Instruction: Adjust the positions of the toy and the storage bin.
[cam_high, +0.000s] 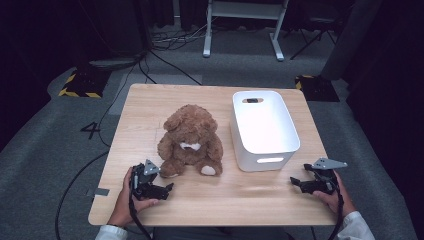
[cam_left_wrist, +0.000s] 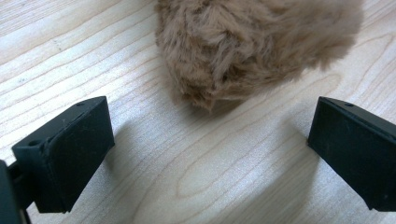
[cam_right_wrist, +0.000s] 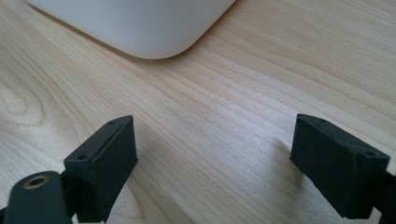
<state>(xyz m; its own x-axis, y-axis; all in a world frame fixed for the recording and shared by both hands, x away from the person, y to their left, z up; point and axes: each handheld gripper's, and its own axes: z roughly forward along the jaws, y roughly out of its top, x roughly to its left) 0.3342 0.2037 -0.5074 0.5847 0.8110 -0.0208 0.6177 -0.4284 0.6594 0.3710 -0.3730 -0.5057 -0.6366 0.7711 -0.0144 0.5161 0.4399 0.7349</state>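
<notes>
Fingers (cam_left_wrist: 65, 154) of left gripper (cam_high: 167, 189) spread wide, nothing btwn them; bear (cam_high: 190, 141) fur sits just ahead of the pads, not touching. Looks like a pre-grasp lineup on the bear's near leg, prob why it's low on the table (cam_high: 235, 200). Right gripper (cam_high: 297, 182) also wide open, empty, parked right of bear, near front corner of bin (cam_high: 264, 130). Bear sits upright mid-table; bin just right of bear, open top, likely the drop spot.
</notes>
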